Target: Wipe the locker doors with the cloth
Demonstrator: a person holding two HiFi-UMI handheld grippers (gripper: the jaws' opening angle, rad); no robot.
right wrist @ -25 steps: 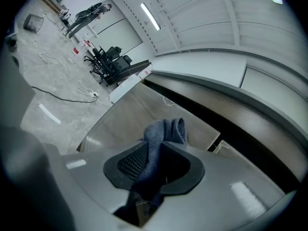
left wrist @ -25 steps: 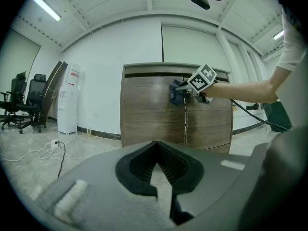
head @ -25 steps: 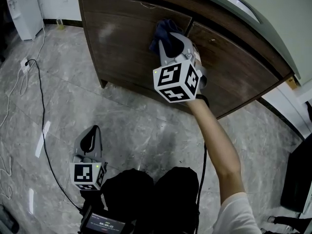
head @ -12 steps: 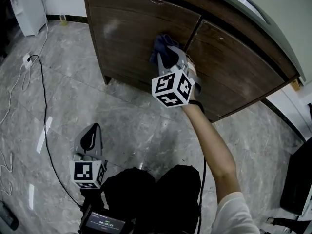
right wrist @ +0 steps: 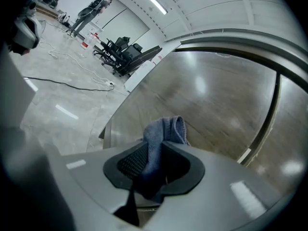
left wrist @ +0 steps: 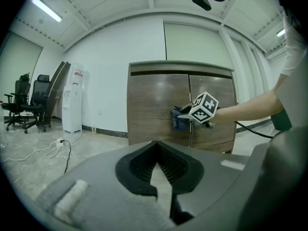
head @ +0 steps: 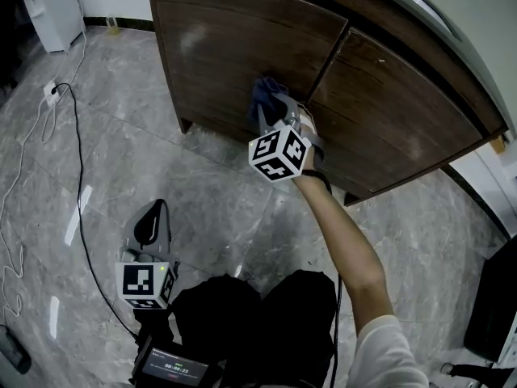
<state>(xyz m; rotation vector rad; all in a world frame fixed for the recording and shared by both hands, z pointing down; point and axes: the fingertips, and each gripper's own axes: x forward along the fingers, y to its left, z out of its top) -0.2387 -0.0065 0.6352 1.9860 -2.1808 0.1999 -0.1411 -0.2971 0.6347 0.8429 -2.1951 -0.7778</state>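
Head view first: the right gripper (head: 275, 113) is up against the locker (head: 234, 39), jaws clamped on the blue cloth (head: 262, 94), and the cloth is pressed to the left door just beside the seam between the two doors. The left gripper (head: 157, 210) hangs well back from the locker, low over the grey floor (head: 202, 184), its jaws drawn together with nothing in them. A black cable (head: 77, 176) snakes across the floor off to the locker's left side.

Left gripper view now: fingertips meeting, nothing between them, and the gripper faces the locker front from a distance. There's the cloth on the lower half of the left door, touching the wood, with the marker cube just beside the seam. A white water dispenser (left wrist: 73, 100) stands by the wall to the locker's left.

Right gripper view: the cloth is bunched between the pads and gripped firmly, its free end poking out against the brown door
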